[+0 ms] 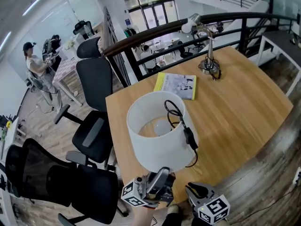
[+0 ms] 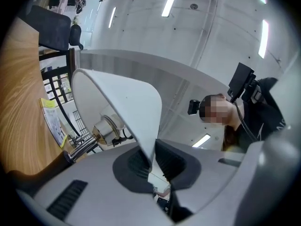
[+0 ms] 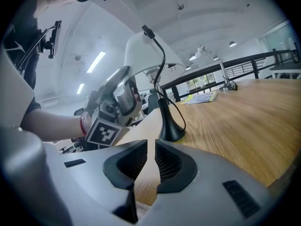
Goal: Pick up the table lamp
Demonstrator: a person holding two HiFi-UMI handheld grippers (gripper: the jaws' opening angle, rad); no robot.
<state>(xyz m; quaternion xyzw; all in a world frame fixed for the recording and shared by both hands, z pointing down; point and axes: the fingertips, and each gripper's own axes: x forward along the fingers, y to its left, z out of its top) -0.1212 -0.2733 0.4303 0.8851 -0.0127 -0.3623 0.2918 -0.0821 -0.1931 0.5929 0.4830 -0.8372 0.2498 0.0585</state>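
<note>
**Table lamp (image 1: 160, 131) pinched at its shade**

Head view: it stands at lower centre on the wooden surface (image 1: 244, 107), white shade opening upward. Print on the yellow booklet (image 1: 178, 85) above it is too small to read.

Left gripper view: the left hand-held gripper (image 2: 153, 161) clamps the shade's rim.

Right gripper view: the right hand-held gripper (image 3: 151, 161) is closed and empty. At centre the lamp's long axis runs upright from its black base (image 3: 170, 128).

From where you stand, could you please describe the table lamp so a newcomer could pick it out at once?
On the wooden table, look at the near edge. The table lamp there has a wide white drum shade with a black cord draped over it, its rim pinched by the left gripper; the far lamp is slim and chrome.
</note>
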